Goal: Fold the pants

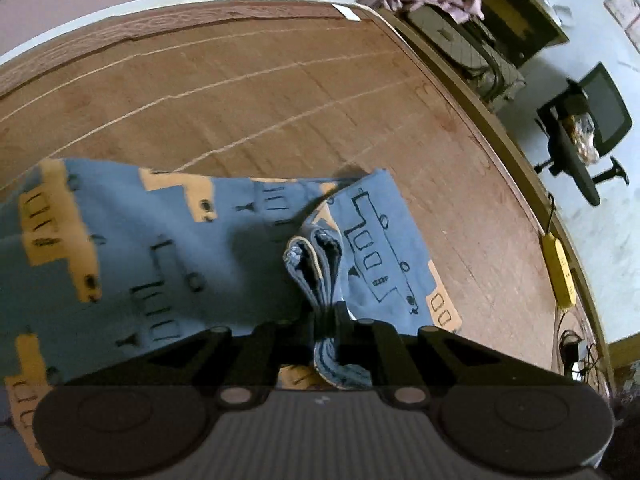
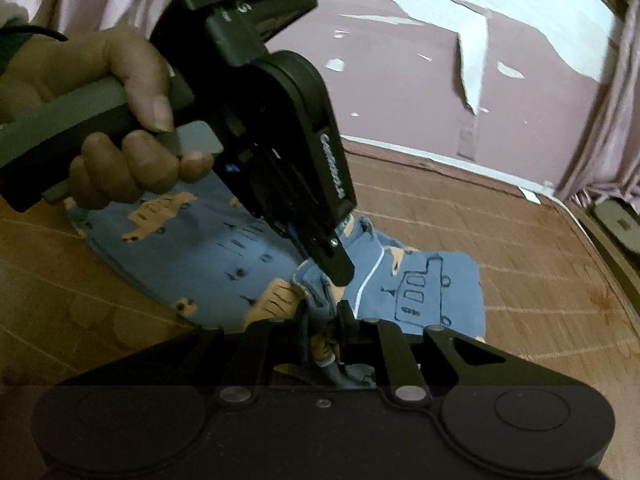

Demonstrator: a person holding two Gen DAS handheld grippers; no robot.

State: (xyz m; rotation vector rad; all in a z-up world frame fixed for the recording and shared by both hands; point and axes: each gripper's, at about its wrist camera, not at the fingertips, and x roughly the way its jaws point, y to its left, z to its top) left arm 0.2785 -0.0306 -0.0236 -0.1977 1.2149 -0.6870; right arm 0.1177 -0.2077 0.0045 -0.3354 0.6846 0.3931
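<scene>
2 tools — pants edge pinched

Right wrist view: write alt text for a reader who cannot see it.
The right gripper pinches a bunched edge of blue pants printed with orange and outlined vehicles, lying on a brown woven mat. Just beyond it, a hand holds the left gripper, also clamped on the fabric. A pink wall with peeling paint stands behind.

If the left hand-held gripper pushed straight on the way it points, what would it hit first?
Probably the pants themselves: the left hand-held gripper is already shut on their bunched edge, with flat cloth and the brown mat beyond.
</scene>
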